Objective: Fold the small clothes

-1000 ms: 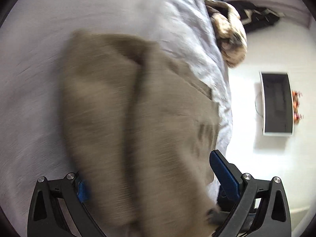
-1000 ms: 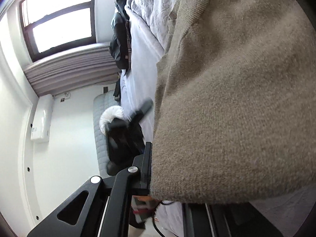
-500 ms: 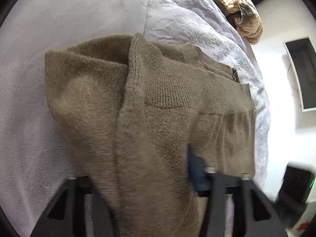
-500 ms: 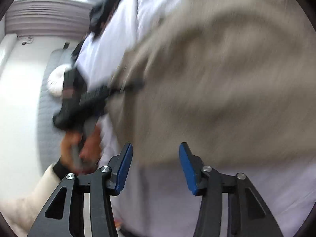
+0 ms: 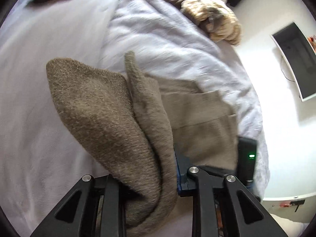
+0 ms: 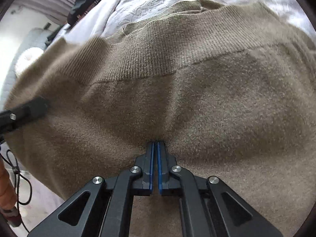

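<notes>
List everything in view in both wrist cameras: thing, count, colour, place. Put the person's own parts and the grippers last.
sweater: one, taupe-brown knit, on the bed, a fold of it lifted.
bed sheet: one, pale lilac, under the sweater.
quilt: one, pale lilac with an embossed pattern, bunched beyond the sweater.
striped garment: one, cream and brown, heaped at the bed's far edge.
dark clothes: a pile, black, at the far end of the bed.
monitor: one, black screen in a white frame, on the white floor.
cable: one, black, looped at the lower left.
hand: part of one, at the left edge.
left gripper: black with blue pads, closed on a sweater fold.
right gripper: black with blue pads, shut on the sweater's edge.
</notes>
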